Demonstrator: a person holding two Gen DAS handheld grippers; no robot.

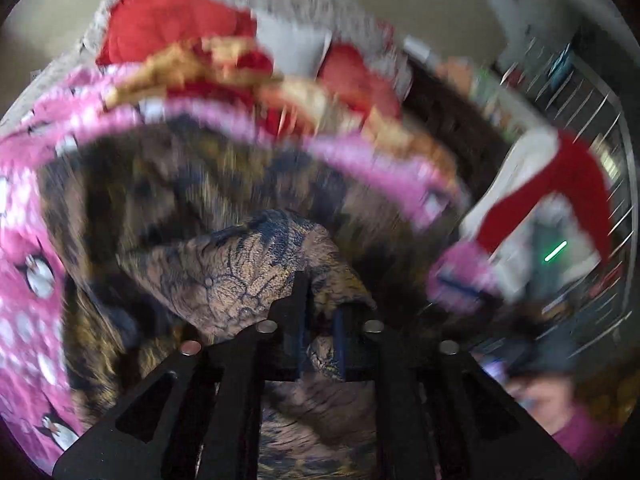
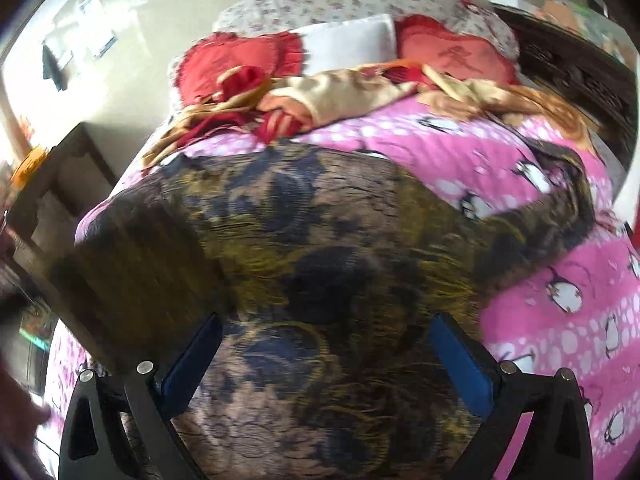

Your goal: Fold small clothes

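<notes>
On the bed: a patterned brown, gold and navy garment (image 2: 304, 248) lies spread over the pink penguin quilt (image 2: 560, 320), covering its near and left part.
Garment's long axis: cannot tell from either view; one narrow strip of it (image 2: 560, 200) trails off to the right across the quilt.
Left gripper (image 1: 320, 312): jaws drawn close together and clamped on a bunched fold of the garment (image 1: 248, 264), the fold lifted above the rest of the cloth.
Left view: heavily blurred away from the jaws.
Right gripper (image 2: 324, 364): jaws wide apart, low over the garment, one blue pad (image 2: 192, 364) on each side; whether they touch the cloth is unclear.
Right gripper's pose: pointing along the bed toward the pillows.
Head of the bed: two red pillows (image 2: 236, 60), a white pillow (image 2: 344, 40) between them, and loose tan and red cloth (image 2: 340, 92) in front.
</notes>
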